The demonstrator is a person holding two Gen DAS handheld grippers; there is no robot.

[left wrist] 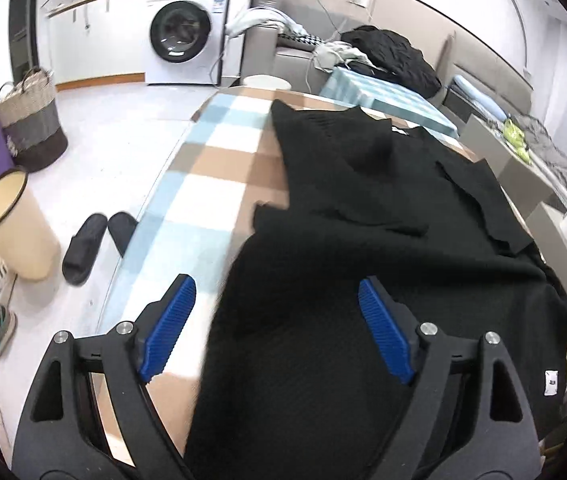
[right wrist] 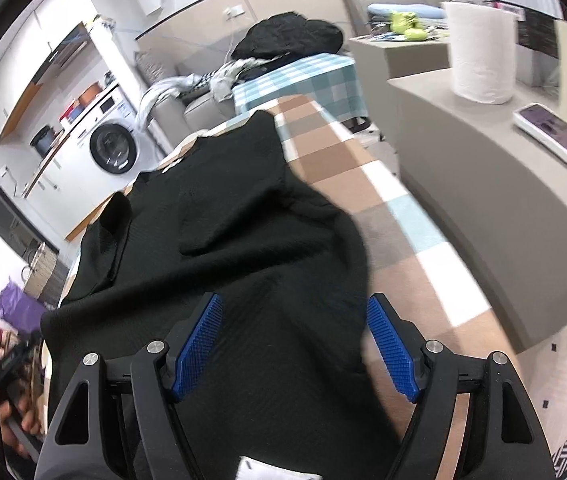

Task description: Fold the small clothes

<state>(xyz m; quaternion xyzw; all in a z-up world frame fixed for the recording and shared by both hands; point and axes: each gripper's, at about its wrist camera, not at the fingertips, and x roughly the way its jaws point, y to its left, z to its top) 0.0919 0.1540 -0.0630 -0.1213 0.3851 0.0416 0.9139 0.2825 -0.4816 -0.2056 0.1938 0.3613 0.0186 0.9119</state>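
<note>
Both grippers stand empty. From the left wrist, the left gripper has wide fingers above the black garment on the checked table. From the right wrist, the right gripper gapes likewise; pinch near-hem corners evenly, I judge.

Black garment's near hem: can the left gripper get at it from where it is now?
Probably yes. The left gripper is open, the black garment lies flat between its fingers on the checked cloth, and nothing covers that edge.
</note>
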